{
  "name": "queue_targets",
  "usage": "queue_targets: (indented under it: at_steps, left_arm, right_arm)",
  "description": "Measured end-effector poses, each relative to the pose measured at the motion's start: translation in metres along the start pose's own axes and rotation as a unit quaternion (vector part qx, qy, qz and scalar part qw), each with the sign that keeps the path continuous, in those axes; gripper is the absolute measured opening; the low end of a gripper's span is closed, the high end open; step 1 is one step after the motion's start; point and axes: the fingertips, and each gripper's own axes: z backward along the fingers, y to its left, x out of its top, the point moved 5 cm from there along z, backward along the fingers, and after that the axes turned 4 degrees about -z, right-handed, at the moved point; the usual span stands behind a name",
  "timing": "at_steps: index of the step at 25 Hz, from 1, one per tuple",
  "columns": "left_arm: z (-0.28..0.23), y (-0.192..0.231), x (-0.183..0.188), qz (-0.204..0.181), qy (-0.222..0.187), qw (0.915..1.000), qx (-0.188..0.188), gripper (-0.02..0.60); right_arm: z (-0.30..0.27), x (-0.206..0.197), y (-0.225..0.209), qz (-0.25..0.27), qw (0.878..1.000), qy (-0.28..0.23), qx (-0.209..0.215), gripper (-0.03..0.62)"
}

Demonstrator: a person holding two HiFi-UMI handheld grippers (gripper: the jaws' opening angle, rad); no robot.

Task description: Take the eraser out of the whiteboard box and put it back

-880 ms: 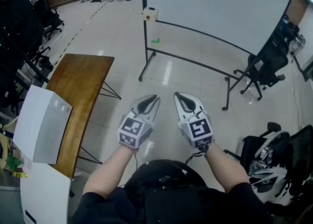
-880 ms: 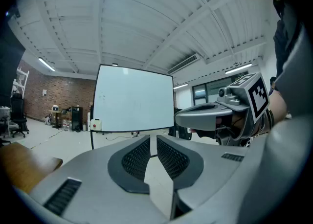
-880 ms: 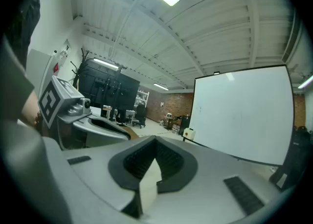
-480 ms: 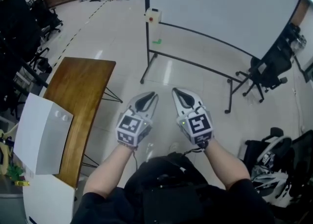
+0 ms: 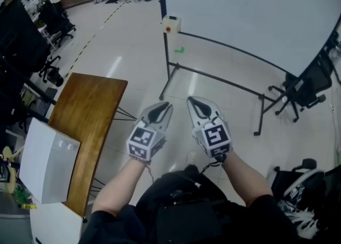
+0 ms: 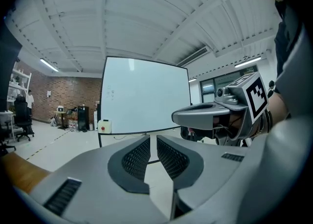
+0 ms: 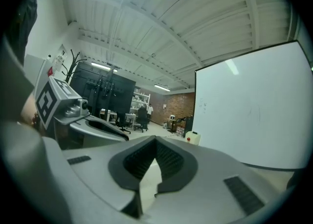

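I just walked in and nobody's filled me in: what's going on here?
A person holds a grey two-jaw tool in each hand, the left tool and the right tool side by side, both shut and empty. They point toward the large white whiteboard on its black stand across the floor, with a small white box with a red dot at its left edge. The box stands well ahead of both tools.

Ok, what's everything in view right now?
Large white whiteboard on a black stand: one, white, ahead.
Small cream box with a red button: one, cream, at the whiteboard's left edge.
Brown wooden table: one, brown, left.
White box-shaped unit: one, white, beside the table, near left.
Black office chairs: several, black, far right and far left.
Eraser: none visible.
Left hand-held gripper: one, grey, centre, shut, empty.
Right hand-held gripper: one, grey, beside it, shut, empty.
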Motion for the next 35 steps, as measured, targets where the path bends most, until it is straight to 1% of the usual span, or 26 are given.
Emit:
queue_targets:
  at_steps: [5,9,13,21,24,29,30,35]
  left_arm:
    - [-0.069,0.022,0.017,0.001,0.007,0.9998,0.018,0.026]
    - [-0.113,0.04,0.029,0.009,0.007,0.9993,0.036,0.026]
    - [-0.151,0.054,0.036,0.007,0.008,0.9989,0.046,0.026]
    - [-0.204,0.087,0.042,0.007,0.007,0.9987,0.05,0.026]
    - [-0.224,0.106,0.042,0.013,0.006,0.9985,0.053,0.026]
    - [-0.26,0.149,0.041,0.015,0.007,0.9983,0.056,0.03]
    - [-0.268,0.159,0.042,0.015,0.007,0.9982,0.058,0.052]
    - [-0.304,0.211,0.041,0.014,0.009,0.9978,0.064,0.053]
  right_arm:
    - [-0.039,0.004,-0.065,-0.008,1.0,0.0,0.018,0.018]
    - [-0.064,0.006,-0.105,-0.003,0.999,0.0,0.037,0.018]
    - [-0.084,0.006,-0.139,-0.006,0.999,0.001,0.042,0.018]
    - [-0.119,0.0,-0.181,-0.012,0.999,0.011,0.038,0.018]
    - [-0.137,-0.001,-0.197,-0.004,0.999,0.023,0.035,0.018]
    - [-0.183,0.003,-0.222,0.004,0.999,0.029,0.031,0.018]
    - [-0.194,0.005,-0.227,0.006,0.999,0.03,0.031,0.018]
    - [-0.248,0.009,-0.249,0.0,0.999,0.031,0.021,0.018]
